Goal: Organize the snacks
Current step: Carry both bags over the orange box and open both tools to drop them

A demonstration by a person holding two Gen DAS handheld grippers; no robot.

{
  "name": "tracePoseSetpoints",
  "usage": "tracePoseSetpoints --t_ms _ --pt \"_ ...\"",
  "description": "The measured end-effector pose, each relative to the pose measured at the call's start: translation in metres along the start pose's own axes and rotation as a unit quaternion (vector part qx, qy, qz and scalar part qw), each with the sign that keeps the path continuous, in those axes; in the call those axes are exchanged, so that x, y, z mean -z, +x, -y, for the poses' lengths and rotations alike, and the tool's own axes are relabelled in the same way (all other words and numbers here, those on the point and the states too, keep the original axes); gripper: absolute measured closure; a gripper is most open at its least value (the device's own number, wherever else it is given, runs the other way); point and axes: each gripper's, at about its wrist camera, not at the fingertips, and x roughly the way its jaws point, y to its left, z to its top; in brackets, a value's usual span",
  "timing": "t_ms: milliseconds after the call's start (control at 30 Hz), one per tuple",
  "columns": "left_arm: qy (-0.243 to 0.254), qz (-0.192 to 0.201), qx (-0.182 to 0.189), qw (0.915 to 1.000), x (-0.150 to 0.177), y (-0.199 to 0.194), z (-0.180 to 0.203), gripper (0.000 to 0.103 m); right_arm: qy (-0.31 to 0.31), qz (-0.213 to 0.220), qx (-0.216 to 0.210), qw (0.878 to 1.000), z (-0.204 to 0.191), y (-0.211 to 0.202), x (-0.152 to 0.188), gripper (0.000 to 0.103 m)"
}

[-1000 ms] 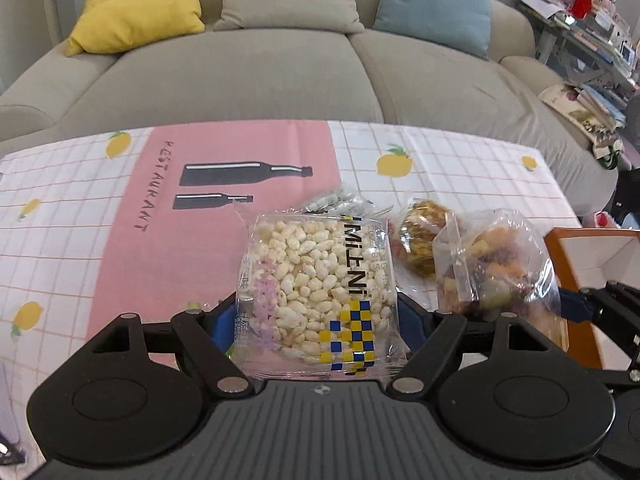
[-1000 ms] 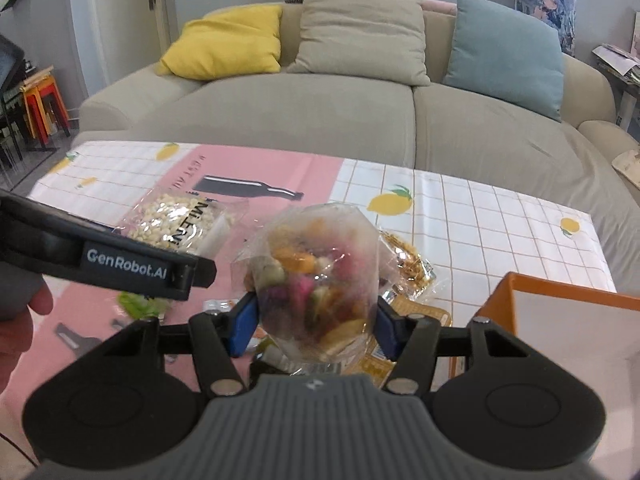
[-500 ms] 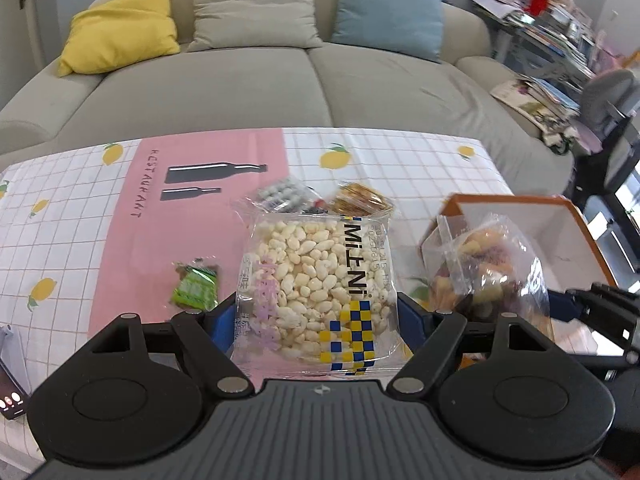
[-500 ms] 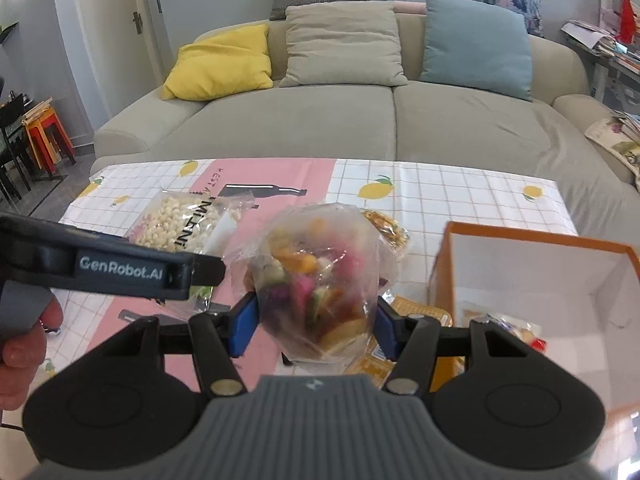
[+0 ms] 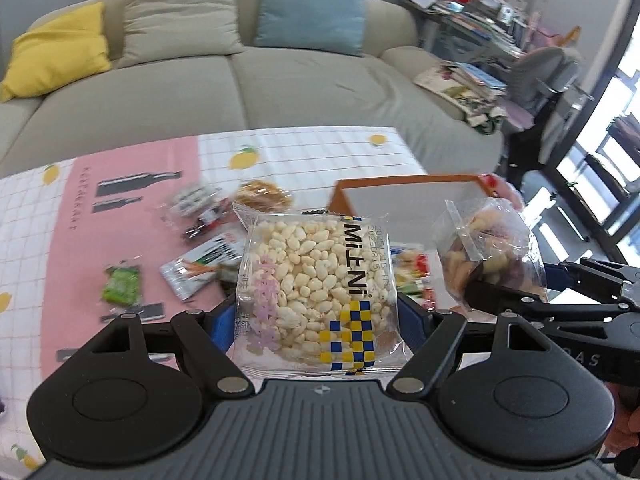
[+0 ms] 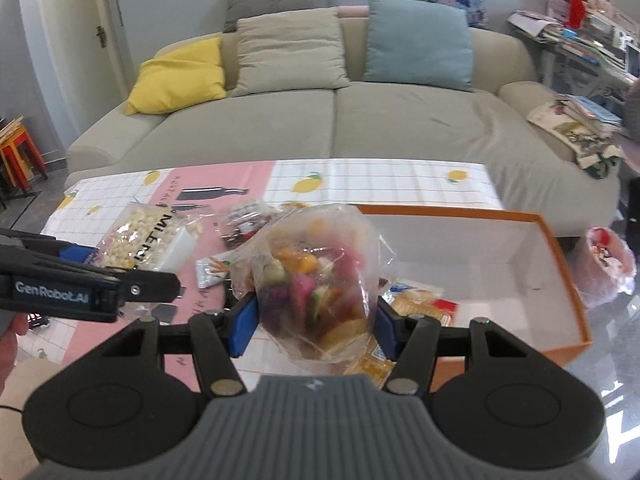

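My left gripper (image 5: 316,322) is shut on a clear puffed-rice snack bag (image 5: 316,280) and holds it above the table; the bag also shows in the right wrist view (image 6: 144,240). My right gripper (image 6: 314,322) is shut on a clear bag of mixed colourful snacks (image 6: 316,280), held above the near left corner of the orange box (image 6: 560,256). That bag shows at the right of the left wrist view (image 5: 488,252), in front of the box (image 5: 400,184). A few packets (image 6: 416,300) lie inside the box.
Several loose snack packets lie on the pink and white tablecloth (image 5: 120,216): a green packet (image 5: 122,284), a white stick packet (image 5: 200,268), a round cracker pack (image 5: 262,196). A sofa (image 6: 332,120) stands behind the table. A pink bin bag (image 6: 608,264) sits right of the box.
Both grippers have lifted and swung right with their bags. The orange box has come into full view under the right gripper, and more of the table's packets show.
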Motion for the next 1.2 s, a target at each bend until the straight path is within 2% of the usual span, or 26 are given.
tracePoseSetpoints --t_ms 233,433,600,867,1033,1200 --pt "0.044 -0.008 0.035 0.9984 -0.023 0.022 0.046 0.013 0.021 0.002 0.02 1.0 0.055 -0.024 -0.006 0.045" --pt "0.085 -0.026 0.045 0.995 -0.047 0.057 0.08 0.013 0.029 -0.01 0.033 0.999 0.098 -0.018 -0.021 0.045" --pt "0.108 -0.059 0.053 0.9911 -0.066 0.096 0.095 0.013 0.031 -0.035 0.037 0.998 0.128 0.012 -0.028 0.045" --pt "0.14 -0.121 0.044 0.9818 -0.084 0.174 0.106 0.013 0.027 -0.099 0.041 0.994 0.165 0.086 -0.033 0.045" --pt "0.137 -0.146 0.05 0.9784 -0.089 0.212 0.104 0.013 0.021 -0.139 0.036 0.989 0.178 0.125 -0.029 0.045" --pt "0.137 -0.171 0.041 0.9749 -0.092 0.245 0.103 0.013 0.015 -0.168 0.031 0.985 0.187 0.158 -0.026 0.045"
